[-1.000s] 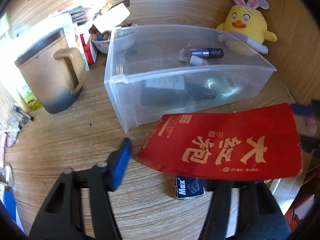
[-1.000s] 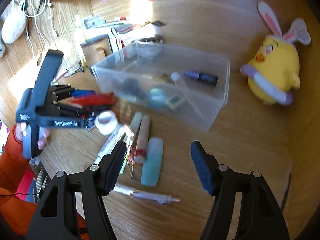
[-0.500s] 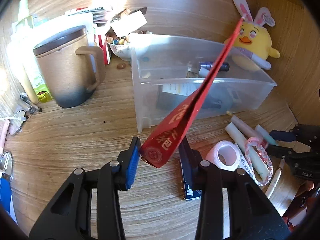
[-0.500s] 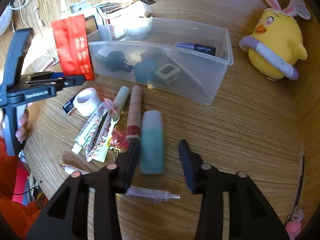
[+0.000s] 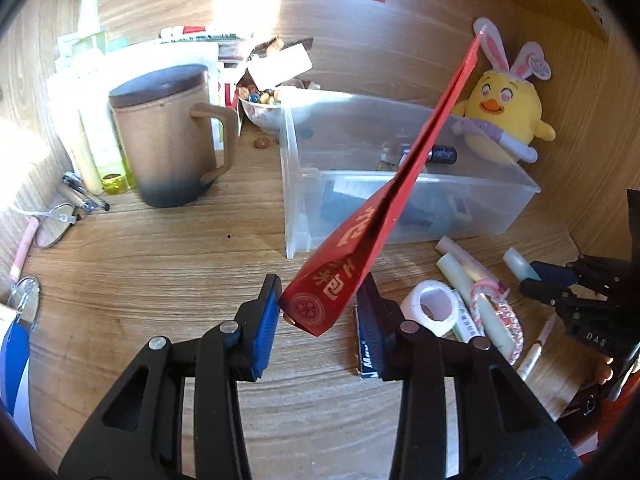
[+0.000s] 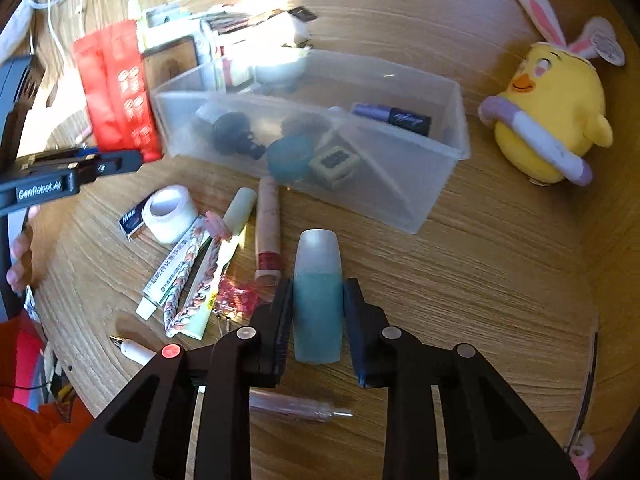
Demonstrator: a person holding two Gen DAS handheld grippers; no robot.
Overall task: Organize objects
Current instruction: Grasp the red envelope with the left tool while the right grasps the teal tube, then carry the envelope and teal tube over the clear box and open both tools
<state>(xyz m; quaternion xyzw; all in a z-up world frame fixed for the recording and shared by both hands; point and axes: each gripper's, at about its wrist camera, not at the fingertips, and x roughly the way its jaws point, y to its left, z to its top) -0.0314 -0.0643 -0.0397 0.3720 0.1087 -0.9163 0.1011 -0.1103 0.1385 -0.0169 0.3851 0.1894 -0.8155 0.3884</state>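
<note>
On the table point(image 6: 480, 280), in front of the clear plastic bin point(image 6: 440, 148), my right gripper point(image 6: 318, 312) has just been closing its jaws on the teal bottle point(image 6: 318, 300), which lies flat with its pale cap toward the bin; both pads sit against its sides. My left gripper point(image 5: 320, 316) holds the red packet point(image 5: 360, 256) by one end, jaws narrowed onto it, and the packet slants up above the bin point(image 5: 400, 184). A roll of white tape point(image 6: 170, 212) and a tube point(image 6: 172, 268) lie just left of the bottle. A yellow plush chick point(image 6: 552, 120) sits right of the bin.
</note>
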